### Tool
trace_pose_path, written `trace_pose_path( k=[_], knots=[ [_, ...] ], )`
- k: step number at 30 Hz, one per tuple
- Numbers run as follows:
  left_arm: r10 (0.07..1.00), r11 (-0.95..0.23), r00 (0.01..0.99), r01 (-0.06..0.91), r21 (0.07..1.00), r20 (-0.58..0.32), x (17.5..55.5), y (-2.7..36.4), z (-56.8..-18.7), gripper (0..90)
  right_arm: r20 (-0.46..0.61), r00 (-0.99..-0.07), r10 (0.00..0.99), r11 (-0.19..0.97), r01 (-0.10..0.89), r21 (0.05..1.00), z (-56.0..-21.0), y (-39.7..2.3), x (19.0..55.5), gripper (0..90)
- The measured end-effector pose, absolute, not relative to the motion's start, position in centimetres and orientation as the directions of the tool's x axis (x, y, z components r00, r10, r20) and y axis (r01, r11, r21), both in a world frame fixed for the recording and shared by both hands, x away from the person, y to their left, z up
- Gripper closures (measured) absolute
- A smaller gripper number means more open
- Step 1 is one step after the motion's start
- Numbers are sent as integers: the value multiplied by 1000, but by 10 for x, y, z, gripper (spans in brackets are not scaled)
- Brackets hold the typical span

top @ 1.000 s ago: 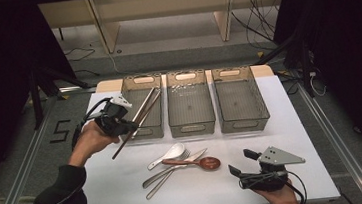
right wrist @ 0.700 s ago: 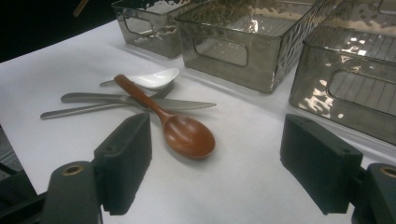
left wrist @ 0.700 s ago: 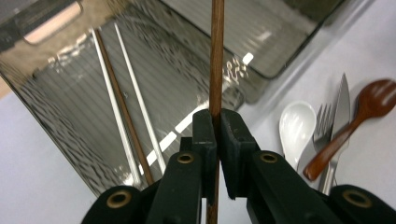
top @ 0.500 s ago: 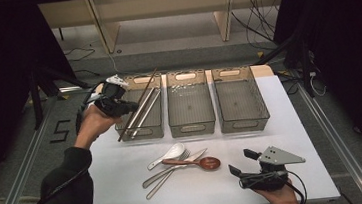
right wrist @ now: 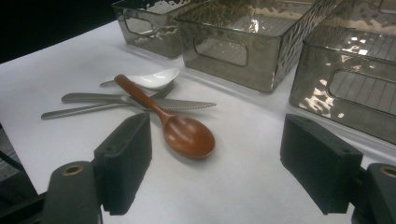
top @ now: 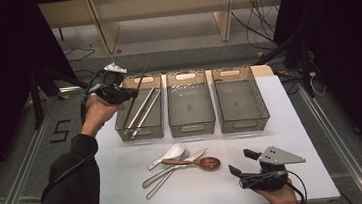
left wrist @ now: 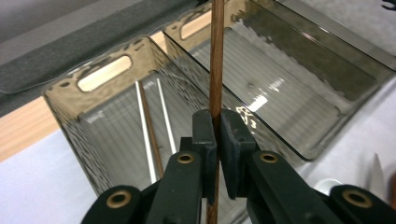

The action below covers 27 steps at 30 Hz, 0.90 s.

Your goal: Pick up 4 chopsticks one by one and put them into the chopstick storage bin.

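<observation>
My left gripper (top: 127, 93) (left wrist: 217, 135) is shut on a brown wooden chopstick (top: 140, 86) (left wrist: 215, 56). It holds the stick steeply tilted over the left clear bin (top: 141, 134) (left wrist: 70, 121), with the upper end rising past the bin's far rim. In that bin lie two metal chopsticks (top: 145, 107) (left wrist: 145, 121) and another brown one (left wrist: 153, 140). My right gripper (top: 241, 161) (right wrist: 219, 163) rests open at the table's front right with nothing between its pads. Just ahead of it lies a wooden spoon (top: 200, 163) (right wrist: 184, 133).
A white spoon (top: 170, 153) (right wrist: 154, 78), a knife (right wrist: 140, 103) and a fork (top: 168, 171) lie piled with the wooden spoon at the table's middle front. The middle bin (top: 192, 129) and right bin (top: 244, 124) stand beside the left one.
The left gripper has carried the wooden chopstick up and back, from the table beside the left bin to over the bin's far end. The right gripper has stayed still.
</observation>
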<state>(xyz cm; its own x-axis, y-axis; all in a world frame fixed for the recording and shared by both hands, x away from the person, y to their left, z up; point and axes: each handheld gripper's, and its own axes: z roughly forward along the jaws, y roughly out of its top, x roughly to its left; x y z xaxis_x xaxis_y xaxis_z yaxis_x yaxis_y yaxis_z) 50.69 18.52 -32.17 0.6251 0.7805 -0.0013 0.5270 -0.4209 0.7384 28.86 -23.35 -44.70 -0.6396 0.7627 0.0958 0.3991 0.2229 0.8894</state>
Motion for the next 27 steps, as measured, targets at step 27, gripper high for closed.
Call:
trace_pose_path(
  k=[27],
  knots=[
    [829,-367,558,561,742,-12,534,188,-358,843,95,-643,760,226,397,889,-447,-233,288,258]
  ],
)
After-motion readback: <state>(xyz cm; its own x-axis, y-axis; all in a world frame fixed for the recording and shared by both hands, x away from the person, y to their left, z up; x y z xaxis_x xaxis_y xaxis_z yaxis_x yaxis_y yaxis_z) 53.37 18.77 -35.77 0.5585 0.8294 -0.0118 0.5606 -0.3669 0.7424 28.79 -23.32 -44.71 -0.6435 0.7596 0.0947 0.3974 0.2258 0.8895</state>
